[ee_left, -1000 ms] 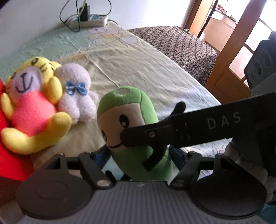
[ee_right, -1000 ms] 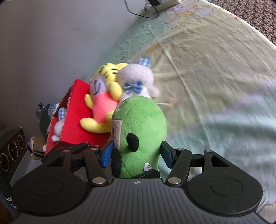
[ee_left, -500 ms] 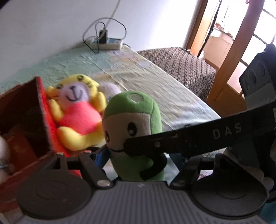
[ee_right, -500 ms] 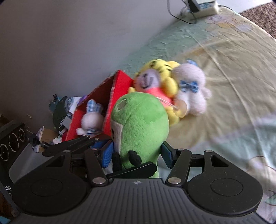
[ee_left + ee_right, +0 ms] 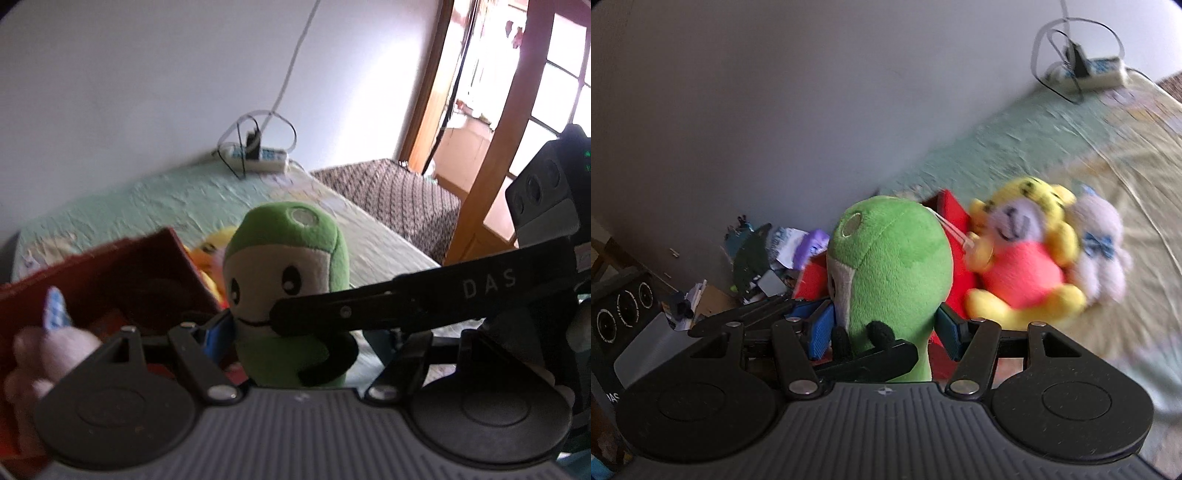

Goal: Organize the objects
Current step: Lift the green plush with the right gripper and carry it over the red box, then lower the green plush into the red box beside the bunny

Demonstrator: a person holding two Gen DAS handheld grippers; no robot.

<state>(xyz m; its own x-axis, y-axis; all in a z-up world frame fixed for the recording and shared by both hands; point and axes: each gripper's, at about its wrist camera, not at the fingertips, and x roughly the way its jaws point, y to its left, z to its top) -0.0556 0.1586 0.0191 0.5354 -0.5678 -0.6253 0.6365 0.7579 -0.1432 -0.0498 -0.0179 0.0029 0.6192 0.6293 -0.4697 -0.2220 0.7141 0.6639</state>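
Behind, a green-sheeted bed (image 5: 1052, 147) was seen below a white wall. The green plush toy (image 5: 286, 291) was pinched by the jaws of both the left gripper (image 5: 295, 332) and right gripper (image 5: 882, 328), beside a red box (image 5: 122, 280).

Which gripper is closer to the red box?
Left. The left gripper hangs right beside the red box; the right gripper grips the green plush from its other side, farther from the box.

- A bed (image 5: 1052, 147) with a pale green and yellow sheet spreads ahead of the claw.
- Yellow plush (image 5: 1023, 258) and white plush (image 5: 1102, 251) lie ahead right.
- A red box (image 5: 122, 280) sits beside them.
- A power strip (image 5: 258, 157) rests at the far edge.
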